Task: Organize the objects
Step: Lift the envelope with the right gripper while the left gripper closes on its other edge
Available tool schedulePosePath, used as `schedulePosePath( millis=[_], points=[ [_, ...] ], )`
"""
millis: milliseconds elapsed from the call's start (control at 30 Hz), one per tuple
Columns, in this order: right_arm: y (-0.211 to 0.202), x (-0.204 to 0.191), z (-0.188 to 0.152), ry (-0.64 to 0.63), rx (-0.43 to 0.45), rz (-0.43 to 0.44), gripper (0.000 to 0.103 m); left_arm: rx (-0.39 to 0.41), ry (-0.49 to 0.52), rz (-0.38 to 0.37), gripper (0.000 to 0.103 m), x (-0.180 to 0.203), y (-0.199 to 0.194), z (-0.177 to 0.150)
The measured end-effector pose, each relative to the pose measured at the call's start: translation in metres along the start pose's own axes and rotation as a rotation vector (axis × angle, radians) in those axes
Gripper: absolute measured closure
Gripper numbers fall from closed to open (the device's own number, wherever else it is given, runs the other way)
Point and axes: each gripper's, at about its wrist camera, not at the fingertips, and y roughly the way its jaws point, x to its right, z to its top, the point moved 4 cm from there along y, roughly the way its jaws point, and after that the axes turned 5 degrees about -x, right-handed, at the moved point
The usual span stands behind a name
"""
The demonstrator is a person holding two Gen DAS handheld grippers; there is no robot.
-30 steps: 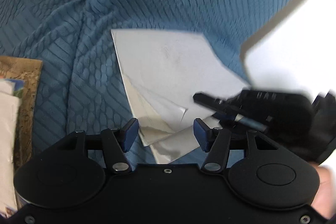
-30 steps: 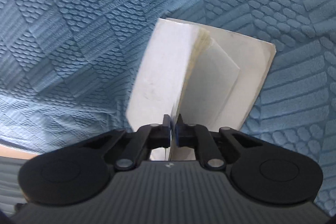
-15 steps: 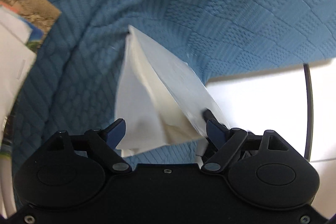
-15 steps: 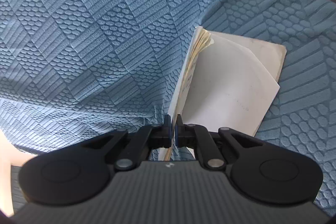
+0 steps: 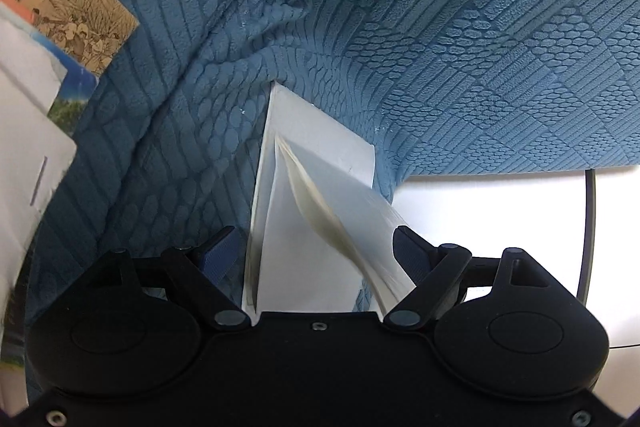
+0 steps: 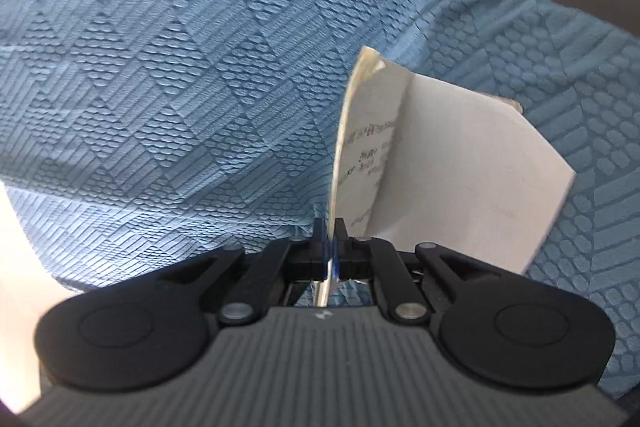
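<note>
While right fingers (image 6: 329,235) clamp booklet (image 6: 460,163) | left fingers (image 5: 320,251) spread, just widened, booklet between

Light: bright daylight, soft and even on the blue cloth (image 5: 460,47).
Glare: the white surface (image 5: 500,211) at the left view's right is blown out; the right view's top strip and lower left corner are washed pale.
Shadows: dark folds in the cloth; a shaded band low left in the right view.
Blur: booklet (image 6: 448,163) pages smeared; its print unreadable.
Distortion: fisheye bends the cloth pattern at the edges.
</note>
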Motion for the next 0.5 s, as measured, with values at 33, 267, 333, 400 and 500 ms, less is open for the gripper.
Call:
schedulePosePath(
  millis=[33,267,333,400,500],
  points=[
    [-0.002,-0.003,0.0,-0.017,0.005,0.003,0.098,0.001,-0.006,-0.009,0.021,-0.002,-0.001,-0.001],
    [-0.009,-0.003,-0.009,0.001,-0.001,0.054,0.098,-0.018,-0.048,-0.073,0.022,-0.008,0.004,-0.004],
    [-0.013,-0.004,-0.012,-0.008,0.0,0.059,0.098,-0.024,-0.062,-0.091,0.023,-0.009,0.003,-0.006],
    [-0.016,-0.003,-0.016,-0.003,0.0,0.058,0.098,-0.03,-0.07,-0.112,0.023,-0.011,0.002,-0.009],
    [-0.022,-0.002,-0.021,0.023,-0.011,0.089,0.098,-0.028,-0.087,-0.136,0.023,-0.016,-0.001,-0.011]
  ],
)
